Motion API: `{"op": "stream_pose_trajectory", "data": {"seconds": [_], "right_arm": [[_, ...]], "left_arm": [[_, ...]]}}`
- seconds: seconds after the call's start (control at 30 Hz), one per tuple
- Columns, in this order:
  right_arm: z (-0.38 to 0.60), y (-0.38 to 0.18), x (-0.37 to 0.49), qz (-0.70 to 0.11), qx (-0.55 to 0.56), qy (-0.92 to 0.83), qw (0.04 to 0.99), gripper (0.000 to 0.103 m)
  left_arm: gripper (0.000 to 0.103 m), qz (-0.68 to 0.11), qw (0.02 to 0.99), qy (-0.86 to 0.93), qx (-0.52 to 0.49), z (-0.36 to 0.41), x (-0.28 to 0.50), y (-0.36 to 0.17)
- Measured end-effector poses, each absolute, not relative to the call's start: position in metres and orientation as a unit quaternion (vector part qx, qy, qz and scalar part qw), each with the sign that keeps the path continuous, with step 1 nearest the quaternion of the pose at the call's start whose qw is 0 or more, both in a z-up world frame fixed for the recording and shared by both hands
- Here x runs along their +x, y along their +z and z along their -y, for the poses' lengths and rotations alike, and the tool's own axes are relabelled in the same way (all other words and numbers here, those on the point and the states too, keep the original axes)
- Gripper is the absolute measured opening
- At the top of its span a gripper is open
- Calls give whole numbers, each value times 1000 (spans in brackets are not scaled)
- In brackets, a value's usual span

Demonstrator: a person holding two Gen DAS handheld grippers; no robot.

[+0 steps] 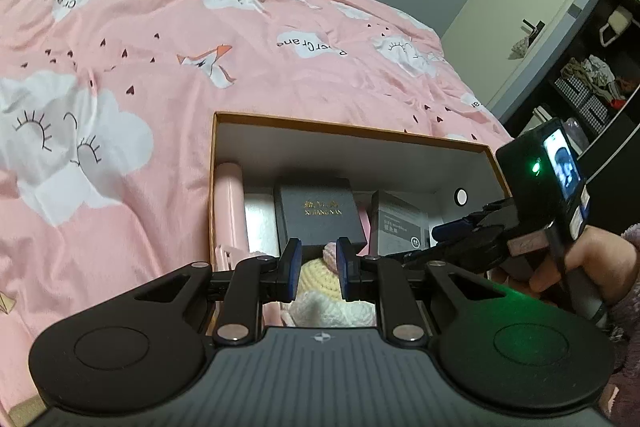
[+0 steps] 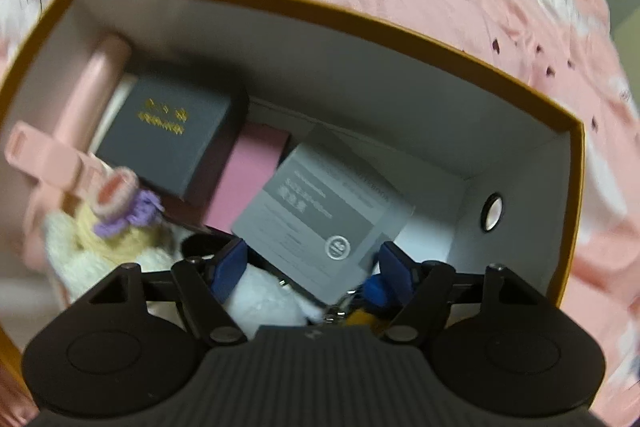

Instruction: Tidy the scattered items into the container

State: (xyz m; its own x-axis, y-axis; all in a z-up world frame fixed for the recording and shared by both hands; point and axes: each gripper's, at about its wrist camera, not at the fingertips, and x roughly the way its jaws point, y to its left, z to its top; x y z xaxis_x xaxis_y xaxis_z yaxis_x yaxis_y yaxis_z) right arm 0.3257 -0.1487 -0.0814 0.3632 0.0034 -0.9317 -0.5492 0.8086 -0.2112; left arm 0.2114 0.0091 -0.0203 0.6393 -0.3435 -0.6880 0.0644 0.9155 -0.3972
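An orange-rimmed cardboard box (image 1: 348,127) (image 2: 360,23) sits on the bed. Inside it are a dark box with gold lettering (image 1: 320,211) (image 2: 168,131), a grey box (image 1: 400,227) (image 2: 320,211), a pink bottle (image 1: 229,203) (image 2: 96,83) and a crocheted doll (image 1: 316,279) (image 2: 120,227). My left gripper (image 1: 319,251) hovers over the box's near side, shut and holding nothing, with the doll lying below it. My right gripper (image 2: 311,253) (image 1: 452,231) points down into the box, open. A white plush (image 2: 264,291) with a metal keyring lies under its jaws, untouched by the pads.
A pink bedspread (image 1: 140,67) with cloud prints surrounds the box. A pale door (image 1: 540,7) and dark shelves (image 1: 592,79) stand at the right. A person's hand (image 1: 580,259) holds the right gripper's handle. A pink flat box (image 2: 248,179) lies between the two boxes.
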Motion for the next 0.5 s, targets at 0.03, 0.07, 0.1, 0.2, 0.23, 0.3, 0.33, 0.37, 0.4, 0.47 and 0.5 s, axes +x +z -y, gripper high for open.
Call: {"op": "stream_pose_trajectory", "data": {"seconds": [0.03,0.07,0.1,0.2,0.23,0.3,0.33,0.37,0.4,0.47,0.5], "right_arm": [[149,-84,326,-535,-270,167,783,70],[149,-87,326,-533,-290,157,779,59],[149,-91,326,-531,-308,150,775,56],[154,-94,325,-525,-309,154,778,55],[154,-93,325,-525,-309,153,778,53],[154,-93,324,-522,-316,153,777,53],[155,-93,323,-522,-317,153,777,52],[155,-92,323,-522,-316,154,777,52],[156,-91,323,-522,-314,157,778,52],[159,-84,322,-518,-303,168,782,54],[162,-81,323,-518,-290,171,786,55]], "left_arm": [[20,-408,889,-114,-171,-10,211,-20],[20,-407,890,-113,-172,-11,210,-20],[20,-407,890,-112,-174,-13,209,-20],[20,-408,889,-108,-181,-18,209,-22],[20,-409,888,-106,-182,-18,209,-22],[20,-411,886,-106,-184,-20,210,-24],[20,-412,886,-106,-186,-20,210,-24],[20,-412,886,-107,-187,-20,209,-24],[20,-411,886,-108,-187,-20,209,-24],[20,-411,886,-107,-186,-21,209,-24],[20,-412,886,-106,-186,-21,210,-24]]}}
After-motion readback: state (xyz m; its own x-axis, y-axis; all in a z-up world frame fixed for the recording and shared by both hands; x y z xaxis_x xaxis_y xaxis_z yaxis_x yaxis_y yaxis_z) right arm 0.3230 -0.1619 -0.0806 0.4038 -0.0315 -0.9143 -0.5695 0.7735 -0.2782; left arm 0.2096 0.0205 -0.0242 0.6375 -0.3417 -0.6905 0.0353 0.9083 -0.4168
